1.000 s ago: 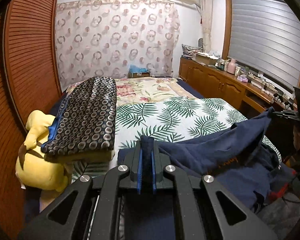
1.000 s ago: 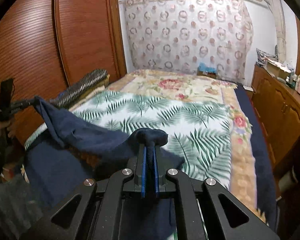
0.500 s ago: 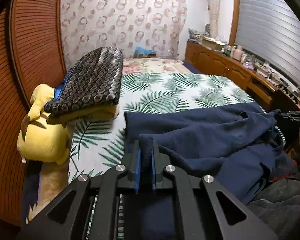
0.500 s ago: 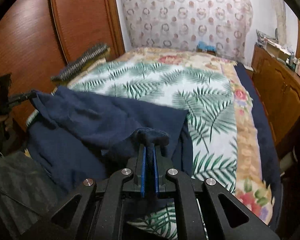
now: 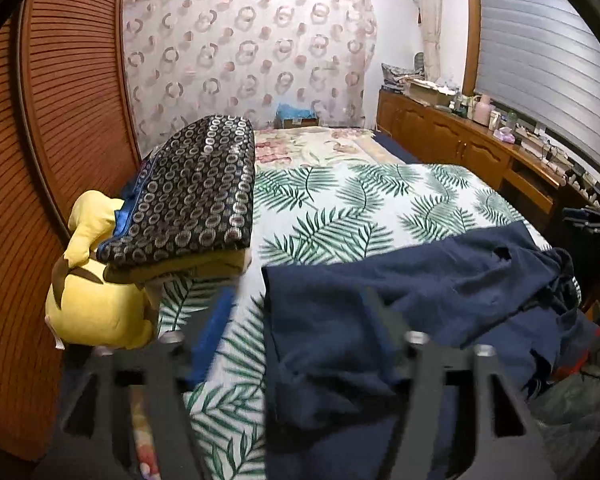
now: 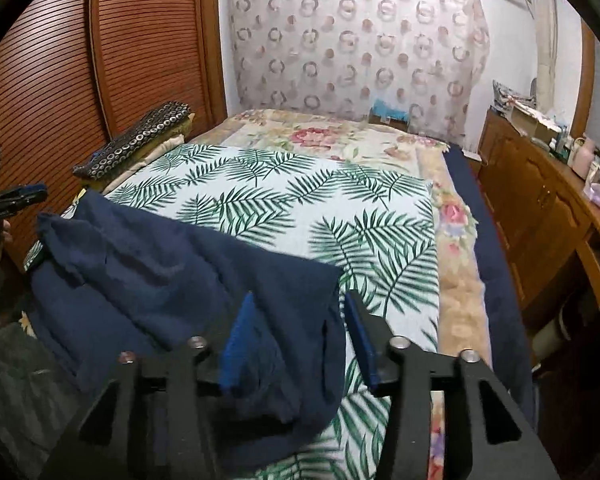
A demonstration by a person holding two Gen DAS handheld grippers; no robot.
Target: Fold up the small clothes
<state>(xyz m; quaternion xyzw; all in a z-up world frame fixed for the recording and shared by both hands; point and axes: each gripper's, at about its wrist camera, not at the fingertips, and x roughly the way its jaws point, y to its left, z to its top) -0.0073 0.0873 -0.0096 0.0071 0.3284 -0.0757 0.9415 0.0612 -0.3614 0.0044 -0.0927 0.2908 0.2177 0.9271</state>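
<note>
Left wrist view: the left gripper point(image 5: 296, 320) is opening, its jaws apart over the navy garment point(image 5: 400, 300), which lies on the bed point(image 5: 360, 200); nothing is pinched.

Right wrist view: the right gripper point(image 6: 296, 336) is opening too, the cloth loose between its jaws; the garment looks soft, light and limp, best taken at a corner or hem.

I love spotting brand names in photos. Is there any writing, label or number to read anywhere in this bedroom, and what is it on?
None can be read.
Navy garment: no print or tag shows.
Boxes and bottles on the wooden counter: too small and blurred to tell whether they carry writing.
Blue-topped box at the curtain: no writing legible.
Yellow plush toy: its small white tag is illegible.
</note>
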